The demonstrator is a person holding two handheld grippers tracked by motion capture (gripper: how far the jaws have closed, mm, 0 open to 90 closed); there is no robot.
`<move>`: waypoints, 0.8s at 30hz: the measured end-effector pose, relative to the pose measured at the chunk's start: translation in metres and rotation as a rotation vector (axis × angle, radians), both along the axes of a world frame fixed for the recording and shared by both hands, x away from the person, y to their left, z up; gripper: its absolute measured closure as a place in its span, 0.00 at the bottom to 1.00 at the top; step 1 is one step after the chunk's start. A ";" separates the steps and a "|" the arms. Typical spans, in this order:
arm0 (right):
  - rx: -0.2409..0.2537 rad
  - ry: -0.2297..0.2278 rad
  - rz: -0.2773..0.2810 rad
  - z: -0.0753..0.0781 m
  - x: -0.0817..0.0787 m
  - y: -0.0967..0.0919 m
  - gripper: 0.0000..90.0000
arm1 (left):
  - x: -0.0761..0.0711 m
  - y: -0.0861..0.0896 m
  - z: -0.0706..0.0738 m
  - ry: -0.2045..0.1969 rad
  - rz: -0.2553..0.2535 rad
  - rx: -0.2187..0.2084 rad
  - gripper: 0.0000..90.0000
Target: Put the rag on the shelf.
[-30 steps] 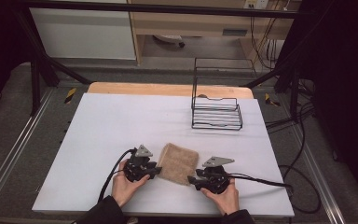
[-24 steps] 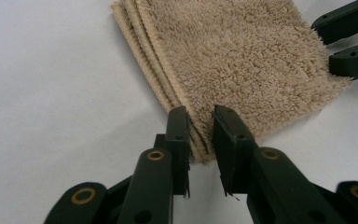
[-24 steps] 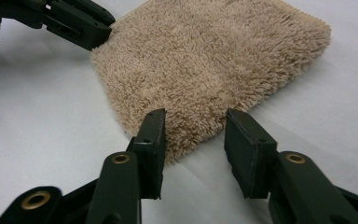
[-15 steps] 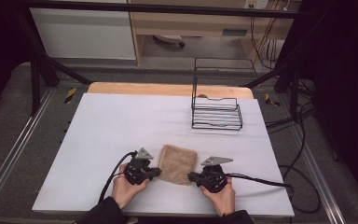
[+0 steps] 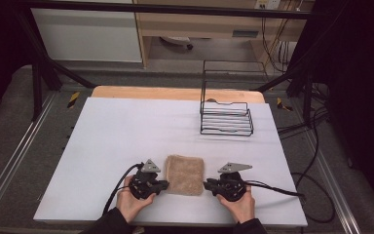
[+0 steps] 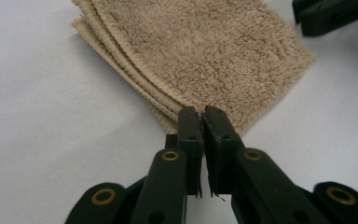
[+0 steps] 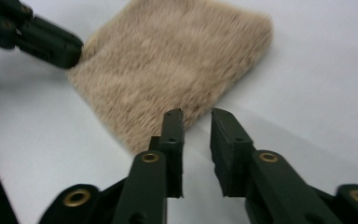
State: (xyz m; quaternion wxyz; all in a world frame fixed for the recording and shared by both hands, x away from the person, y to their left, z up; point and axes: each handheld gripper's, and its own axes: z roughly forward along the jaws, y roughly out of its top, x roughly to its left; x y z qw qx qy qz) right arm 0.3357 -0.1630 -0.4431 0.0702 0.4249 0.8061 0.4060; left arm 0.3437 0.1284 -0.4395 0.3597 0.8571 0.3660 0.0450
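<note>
The folded tan towel is lying near the table's front edge, the left claw pinching its corner while the right claw, jaws just reopening slightly and holding nothing, is probably needing to regrip its side.

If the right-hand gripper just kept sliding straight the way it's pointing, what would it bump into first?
Most likely the folded tan towel. The right gripper points at the towel's near edge, its jaws slightly apart just short of it, nothing between them. Farther along that line sits the left gripper at the towel's opposite side.
</note>
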 end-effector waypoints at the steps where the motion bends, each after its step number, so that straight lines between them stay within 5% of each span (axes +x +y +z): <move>1: 0.004 -0.012 -0.004 0.002 0.002 -0.001 0.74 | 0.000 0.000 -0.001 -0.006 0.000 0.009 0.93; 4: 0.023 -0.079 -0.036 0.006 0.018 -0.001 0.58 | -0.001 -0.002 -0.002 -0.024 -0.005 0.024 0.91; 8: 0.013 -0.100 -0.056 0.006 0.032 0.001 0.49 | -0.003 -0.004 -0.004 -0.049 -0.012 0.042 0.91; 16: 0.033 -0.082 -0.100 -0.002 0.067 0.006 0.60 | -0.001 -0.003 -0.005 -0.037 -0.016 0.032 0.91; 24: 0.022 -0.034 -0.102 -0.016 0.072 0.013 0.65 | -0.001 -0.003 -0.005 -0.036 -0.023 0.032 0.90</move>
